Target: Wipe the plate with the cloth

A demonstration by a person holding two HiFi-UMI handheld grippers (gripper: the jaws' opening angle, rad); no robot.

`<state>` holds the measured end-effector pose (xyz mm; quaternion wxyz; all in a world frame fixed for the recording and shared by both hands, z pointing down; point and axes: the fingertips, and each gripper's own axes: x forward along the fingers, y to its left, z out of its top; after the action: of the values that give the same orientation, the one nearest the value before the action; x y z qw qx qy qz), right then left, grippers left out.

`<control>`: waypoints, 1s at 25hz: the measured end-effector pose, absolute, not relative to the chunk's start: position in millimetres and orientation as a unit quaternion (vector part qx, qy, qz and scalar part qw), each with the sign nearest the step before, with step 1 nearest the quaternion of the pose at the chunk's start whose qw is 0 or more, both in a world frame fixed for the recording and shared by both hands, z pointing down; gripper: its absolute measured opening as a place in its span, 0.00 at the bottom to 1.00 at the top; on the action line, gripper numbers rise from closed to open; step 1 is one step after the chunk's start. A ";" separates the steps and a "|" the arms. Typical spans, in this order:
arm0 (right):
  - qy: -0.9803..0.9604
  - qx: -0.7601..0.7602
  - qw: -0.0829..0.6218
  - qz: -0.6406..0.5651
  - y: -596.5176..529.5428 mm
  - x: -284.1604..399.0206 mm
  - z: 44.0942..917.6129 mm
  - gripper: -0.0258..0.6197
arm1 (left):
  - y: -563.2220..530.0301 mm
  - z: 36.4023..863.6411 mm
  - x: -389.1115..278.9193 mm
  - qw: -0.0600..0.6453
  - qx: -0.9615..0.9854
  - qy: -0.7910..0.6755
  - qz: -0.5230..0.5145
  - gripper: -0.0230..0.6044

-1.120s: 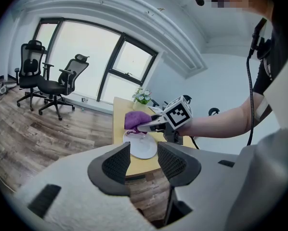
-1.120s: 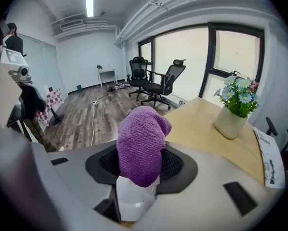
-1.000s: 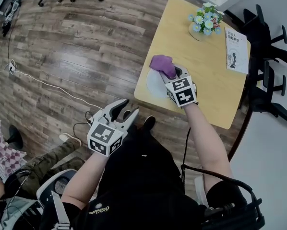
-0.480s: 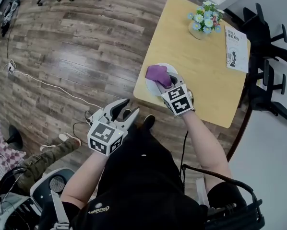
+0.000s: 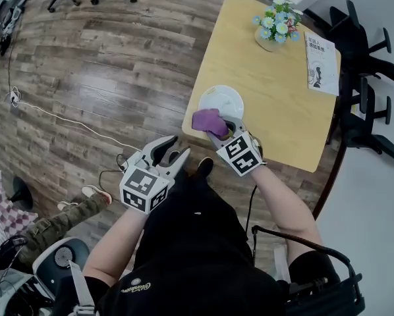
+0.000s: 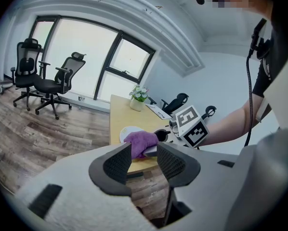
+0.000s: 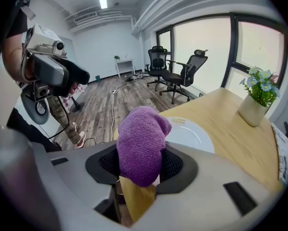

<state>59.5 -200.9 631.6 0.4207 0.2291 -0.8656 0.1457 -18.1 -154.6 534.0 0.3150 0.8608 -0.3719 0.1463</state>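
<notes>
A white plate [image 5: 221, 101] lies near the left front corner of the wooden table [image 5: 282, 104]. My right gripper [image 5: 218, 130] is shut on a bunched purple cloth [image 5: 208, 120], which sits just in front of the plate's near rim, over the table's edge. In the right gripper view the cloth [image 7: 141, 141] bulges up between the pads, and the plate [image 7: 194, 136] lies bare behind it. My left gripper [image 5: 174, 149] hovers over the floor beside the table; its jaws have just been closing a little but stand open, with nothing between them [image 6: 145, 160].
A flower pot [image 5: 276, 28] and a booklet [image 5: 322, 64] sit at the table's far end. Black office chairs [image 5: 375, 110] stand along its right side. A white cable [image 5: 52, 114] runs over the wooden floor. Another person's legs [image 5: 58, 226] show at the lower left.
My right gripper has drawn the cloth across the plate toward me and off its near rim, leaving the plate uncovered. The left gripper has stayed in place.
</notes>
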 end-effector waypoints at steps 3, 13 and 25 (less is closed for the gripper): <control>-0.865 0.237 0.417 0.146 -205.4 61.9 630.9 0.30 | -154.9 533.9 -17.2 0.316 0.861 -0.371 0.145 0.30; -0.828 0.342 0.429 0.117 -308.7 103.1 621.2 0.30 | -145.6 533.2 -23.4 0.316 0.857 -0.381 0.145 0.30; -0.828 0.318 0.448 0.112 -290.6 99.1 634.1 0.30 | -146.1 539.0 -26.9 0.318 0.852 -0.389 0.149 0.30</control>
<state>99.1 -290.6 634.1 0.4484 0.3178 -0.8279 0.1121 -26.9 -146.1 539.0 0.3178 0.8518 -0.3891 0.1485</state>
